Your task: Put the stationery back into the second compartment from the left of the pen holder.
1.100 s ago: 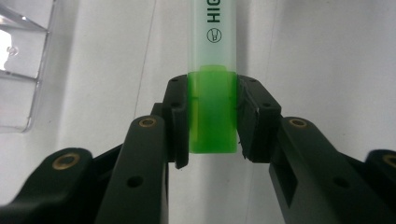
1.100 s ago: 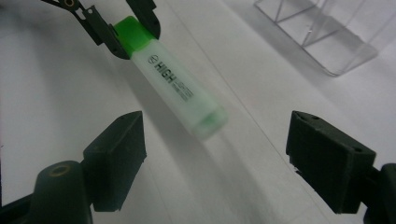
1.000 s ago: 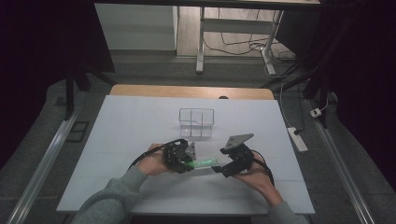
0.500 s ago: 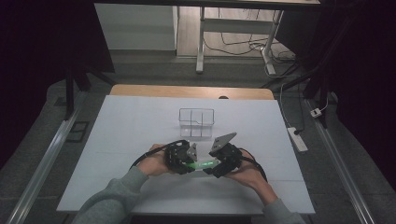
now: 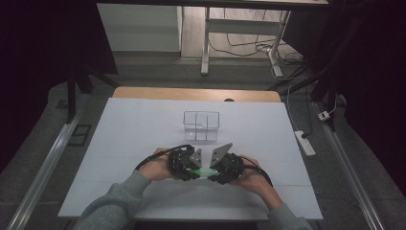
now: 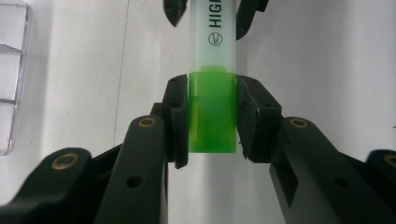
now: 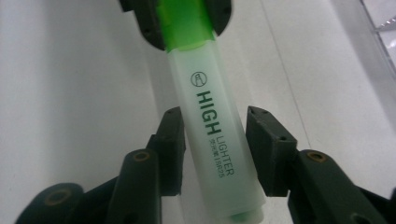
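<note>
- A person holds a gripper in each hand low over a white table (image 5: 124, 143), at about six o'clock in the high view.
- A green highlighter (image 5: 205, 171) spans level between the two grippers, just above the table.
- The left gripper (image 6: 212, 116) is clamped on the highlighter's green cap (image 6: 212, 112), its pads pressing both sides.
- The right gripper (image 7: 215, 154) straddles the pale barrel; its jaws have just been closing on it. One pad touches, while a sliver of gap shows at the other, so the grip looks not quite made.
- A clear plastic organizer (image 5: 201, 125) stands at twelve o'clock from the hands, well apart.
- My judgement: the pen is picked up and presented to both grippers; pulling the cap off is probably still to come.
- Compared with a second ago, the right gripper has moved in from three o'clock to meet the pen.
</note>
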`<state>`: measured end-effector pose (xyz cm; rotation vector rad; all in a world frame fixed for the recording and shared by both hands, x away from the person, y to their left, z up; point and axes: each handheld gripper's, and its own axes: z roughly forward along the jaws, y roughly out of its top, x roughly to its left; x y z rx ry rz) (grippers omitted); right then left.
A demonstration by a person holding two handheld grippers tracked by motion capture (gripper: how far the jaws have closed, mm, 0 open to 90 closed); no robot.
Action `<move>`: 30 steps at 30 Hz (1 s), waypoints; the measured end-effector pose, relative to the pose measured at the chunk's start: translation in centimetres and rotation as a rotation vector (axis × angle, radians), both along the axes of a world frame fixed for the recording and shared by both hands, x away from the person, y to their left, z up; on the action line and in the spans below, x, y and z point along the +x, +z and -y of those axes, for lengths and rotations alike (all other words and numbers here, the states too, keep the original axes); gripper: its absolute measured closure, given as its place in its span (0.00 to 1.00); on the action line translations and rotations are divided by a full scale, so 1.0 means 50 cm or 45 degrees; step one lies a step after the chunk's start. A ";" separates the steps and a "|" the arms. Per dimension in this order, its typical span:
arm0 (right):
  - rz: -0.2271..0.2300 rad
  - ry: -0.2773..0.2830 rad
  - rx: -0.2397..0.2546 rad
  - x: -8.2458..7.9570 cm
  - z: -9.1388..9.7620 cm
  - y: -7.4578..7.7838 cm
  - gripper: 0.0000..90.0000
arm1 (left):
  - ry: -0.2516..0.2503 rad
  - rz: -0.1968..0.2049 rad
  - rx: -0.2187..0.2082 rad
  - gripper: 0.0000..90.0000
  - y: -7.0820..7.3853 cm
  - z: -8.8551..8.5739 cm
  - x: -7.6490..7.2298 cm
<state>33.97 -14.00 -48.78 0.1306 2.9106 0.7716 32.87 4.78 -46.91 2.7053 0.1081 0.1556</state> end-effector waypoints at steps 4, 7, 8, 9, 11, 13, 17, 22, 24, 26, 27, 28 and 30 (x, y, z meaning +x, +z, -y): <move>0.012 0.036 0.002 -0.006 -0.001 -0.002 0.71 | 0.021 0.019 -0.034 0.71 0.001 -0.007 0.002; 0.011 0.026 0.020 -0.004 0.004 0.002 0.72 | 0.082 0.026 -0.059 0.63 0.000 -0.014 0.010; 0.022 0.015 0.021 -0.003 0.007 0.002 0.72 | 0.109 0.027 -0.074 0.59 0.000 -0.017 0.013; 0.024 0.013 0.030 -0.001 0.010 0.002 0.72 | 0.154 0.013 -0.111 0.54 -0.001 -0.020 0.014; 0.020 -0.011 0.065 0.002 0.017 0.003 0.72 | 0.196 -0.008 -0.165 0.48 0.000 -0.031 0.021; 0.036 -0.030 0.079 0.005 0.023 0.006 0.72 | 0.240 -0.020 -0.212 0.43 0.000 -0.042 0.028; 0.063 -0.071 0.126 0.008 0.033 0.012 0.72 | 0.309 -0.034 -0.291 0.40 -0.003 -0.061 0.037; 0.089 -0.124 0.191 0.012 0.047 0.020 0.72 | 0.357 -0.038 -0.386 0.37 -0.002 -0.079 0.039; 0.104 -0.145 0.222 0.014 0.052 0.024 0.72 | 0.375 -0.047 -0.430 0.36 -0.003 -0.085 0.039; 0.113 -0.165 0.254 0.015 0.058 0.027 0.72 | 0.390 -0.046 -0.458 0.35 -0.004 -0.090 0.040; 0.111 -0.177 0.268 0.016 0.060 0.027 0.72 | 0.393 -0.047 -0.470 0.35 -0.003 -0.093 0.041; 0.108 -0.184 0.277 0.018 0.063 0.028 0.72 | 0.404 -0.057 -0.498 0.34 -0.004 -0.094 0.040; 0.107 -0.202 0.293 0.020 0.065 0.028 0.72 | 0.423 -0.061 -0.539 0.34 -0.005 -0.097 0.040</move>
